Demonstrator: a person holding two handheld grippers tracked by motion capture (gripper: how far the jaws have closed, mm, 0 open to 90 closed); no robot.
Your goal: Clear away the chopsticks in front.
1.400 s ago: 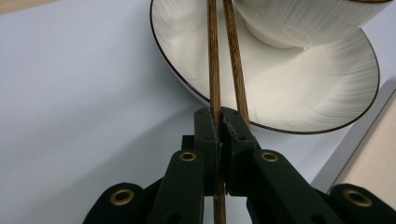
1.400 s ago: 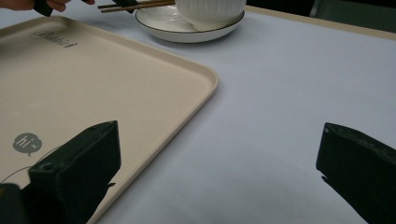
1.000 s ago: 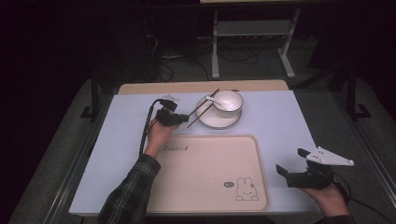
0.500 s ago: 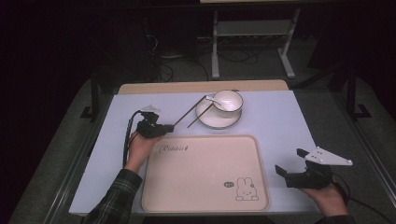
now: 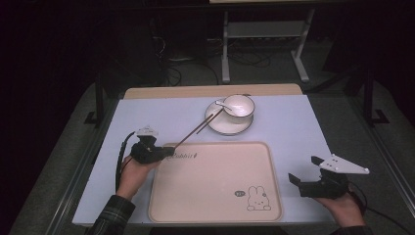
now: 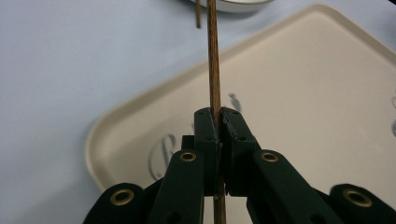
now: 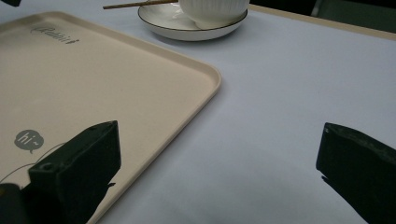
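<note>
Chopstick (image 6: 215,70) is what the left gripper (image 5: 166,152) holds: in the left gripper view its two black fingers (image 6: 206,135) are pressed together on the thin brown stick, which passes straight between them and runs on toward 12 o'clock, its short end poking out behind the pads. A second chopstick (image 6: 198,14) shows as a stub just at 11 o'clock of the held one, near the saucer's rim.

In the high view the held stick leaves the left gripper toward 2 o'clock, crossing the pale tabletop (image 5: 147,117) up to the white saucer (image 5: 222,128), where its far tip meets the rim. On the saucer stands a white bowl (image 5: 240,104) with a white spoon (image 5: 222,104) in it. The left gripper sits at the beige tray's (image 5: 215,181) upper left corner, at about 9 o'clock of the tray's middle.

Off at 3 o'clock of the tray, the right gripper (image 5: 306,171) rests low in the person's hand, its fingers (image 7: 79,163) spread wide apart with nothing between them, over the tray's right edge and bare tabletop. A rabbit drawing (image 5: 257,198) marks the tray's near right corner.
</note>
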